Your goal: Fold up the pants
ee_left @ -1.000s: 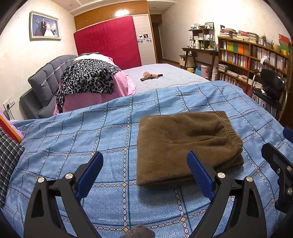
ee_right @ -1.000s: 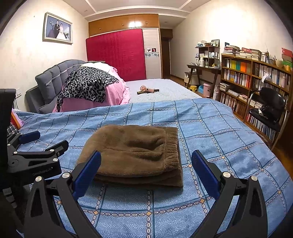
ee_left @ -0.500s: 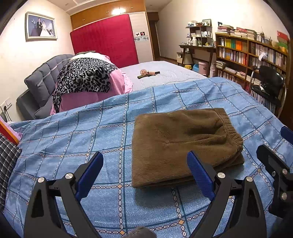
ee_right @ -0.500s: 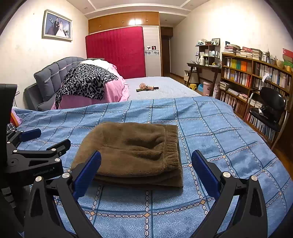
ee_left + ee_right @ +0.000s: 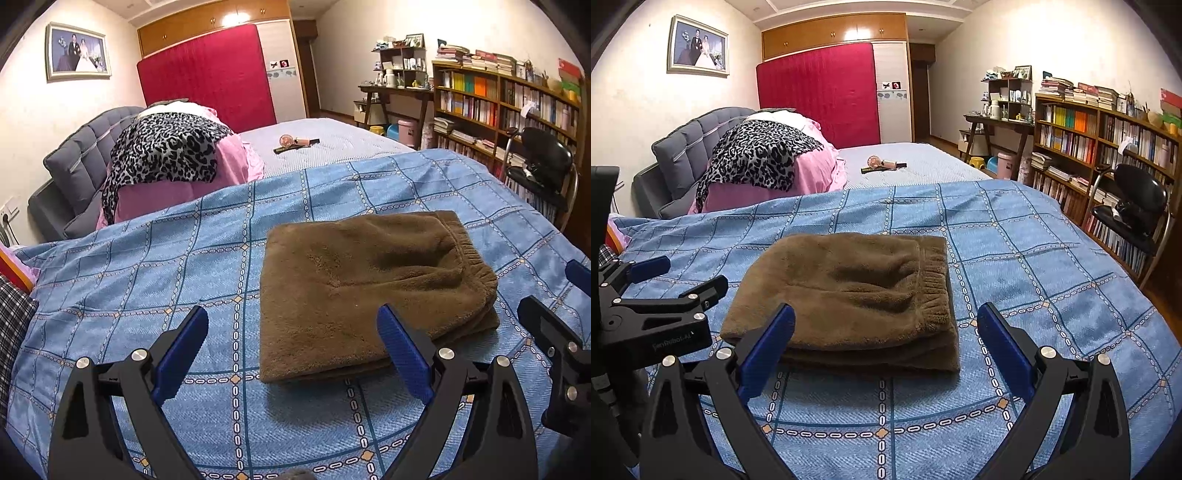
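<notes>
- Both grippers hang above the blue checked bedspread (image 5: pixel 1015 258), and neither one touches cloth right now.
- The left gripper (image 5: pixel 291 345) has its jaws spread wide with nothing between them; the right gripper (image 5: pixel 886 341) is just the same, fingers far apart and empty.
- The brown pants (image 5: pixel 849 291) lie on the bedspread as a thick folded bundle, several layers showing along the near edge.
- From the right jaws, the bundle sits straight ahead and a touch to the left, its near edge running across between the two fingertips, with the left blue pad in front of its near left corner.
- From the left jaws, the pants (image 5: pixel 369 291) lie ahead and off to the right, with the right pad in front of the near edge.
- The bundle's long side runs across both views, elastic waistband out at the right end.
- My read: the right gripper is lined up better on the bundle and looks the nearer one, should any tidying be called for.
- The fold looks done or very close to it; the stack seems square and settled.
</notes>
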`<state>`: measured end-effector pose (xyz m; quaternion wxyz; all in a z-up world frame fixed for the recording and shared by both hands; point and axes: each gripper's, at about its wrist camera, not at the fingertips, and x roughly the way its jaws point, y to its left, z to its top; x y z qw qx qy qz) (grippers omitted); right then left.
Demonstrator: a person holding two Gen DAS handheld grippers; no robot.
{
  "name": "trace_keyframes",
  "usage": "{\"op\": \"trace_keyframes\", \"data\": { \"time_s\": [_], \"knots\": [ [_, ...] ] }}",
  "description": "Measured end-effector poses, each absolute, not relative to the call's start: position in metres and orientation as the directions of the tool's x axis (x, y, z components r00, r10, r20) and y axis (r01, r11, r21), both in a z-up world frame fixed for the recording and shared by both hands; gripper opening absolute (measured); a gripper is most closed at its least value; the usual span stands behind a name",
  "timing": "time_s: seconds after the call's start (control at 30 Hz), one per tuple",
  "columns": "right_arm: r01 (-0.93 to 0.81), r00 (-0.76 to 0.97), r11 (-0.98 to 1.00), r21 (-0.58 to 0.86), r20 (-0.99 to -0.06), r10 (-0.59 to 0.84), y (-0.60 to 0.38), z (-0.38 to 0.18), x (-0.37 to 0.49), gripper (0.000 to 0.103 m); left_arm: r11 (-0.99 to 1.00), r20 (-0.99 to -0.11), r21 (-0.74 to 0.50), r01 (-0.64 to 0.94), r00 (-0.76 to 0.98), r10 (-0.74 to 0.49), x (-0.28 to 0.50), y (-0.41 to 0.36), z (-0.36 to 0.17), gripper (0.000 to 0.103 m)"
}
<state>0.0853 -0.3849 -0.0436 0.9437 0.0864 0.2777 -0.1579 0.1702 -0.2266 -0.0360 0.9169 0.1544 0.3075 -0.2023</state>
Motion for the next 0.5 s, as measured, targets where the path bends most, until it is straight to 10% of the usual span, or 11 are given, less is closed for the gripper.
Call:
{"op": "trace_keyframes", "data": {
  "time_s": [0.5],
  "knots": [
    [0.367,0.784,0.926,0.084,-0.563,-0.259,-0.389,-0.051,0.080,0.100,0.881,-0.639,0.141,0.452,0.721,-0.268,0.171,-0.217,-0.035,0.092]
  ]
}}
